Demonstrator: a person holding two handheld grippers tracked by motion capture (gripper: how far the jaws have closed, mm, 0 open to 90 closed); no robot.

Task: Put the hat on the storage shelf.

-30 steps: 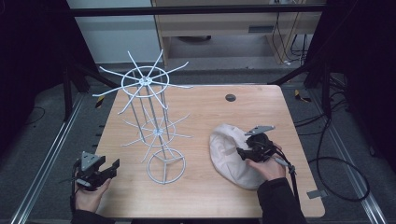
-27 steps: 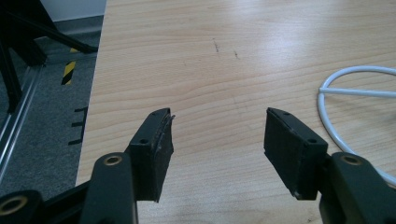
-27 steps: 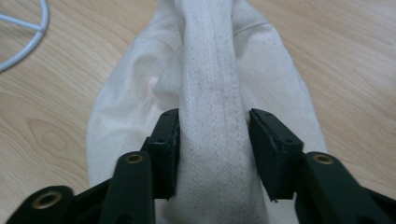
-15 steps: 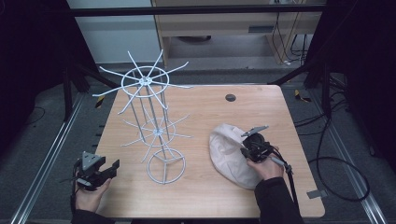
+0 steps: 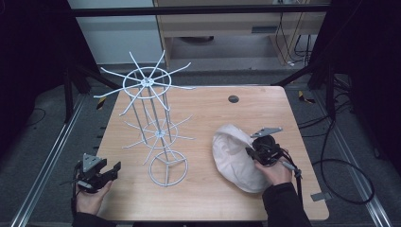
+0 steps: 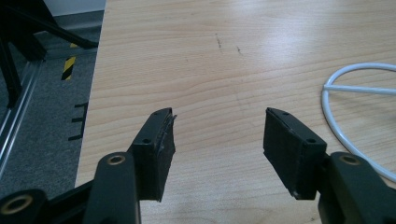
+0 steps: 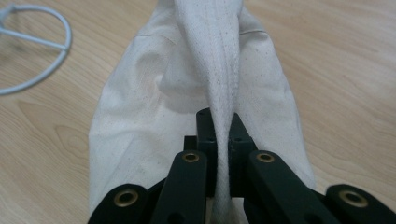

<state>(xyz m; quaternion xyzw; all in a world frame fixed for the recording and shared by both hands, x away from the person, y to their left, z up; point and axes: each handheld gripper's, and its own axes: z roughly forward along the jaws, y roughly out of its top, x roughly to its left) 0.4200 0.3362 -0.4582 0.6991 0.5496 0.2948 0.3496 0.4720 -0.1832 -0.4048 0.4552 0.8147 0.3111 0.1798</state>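
- The left gripper (image 5: 113,169) sits at the near left corner of the wooden table (image 5: 208,109), held in the person's left hand (image 5: 90,198). Its jaws stand wide apart with nothing between them; in the left gripper view only bare wood lies in the gap.
- Just to its right stands the white wire rack (image 5: 158,135): a round ring base (image 5: 168,168) on the tabletop, a thin upright stem, and two tiers of spokes fanning out from hoops. An arc of that ring base shows at the right edge of the left gripper view (image 6: 355,112).
- Right of the rack lies the cream cloth hat (image 5: 234,158), on the near right part of the table. It is off-white cotton, soft and crumpled, with a stitched, ridged seam running along a raised fold (image 7: 219,60).
- The right gripper (image 5: 249,152) is clenched on that fold: in the right gripper view the jaws (image 7: 218,135) pinch the seam tight, the cloth rising straight up between them.
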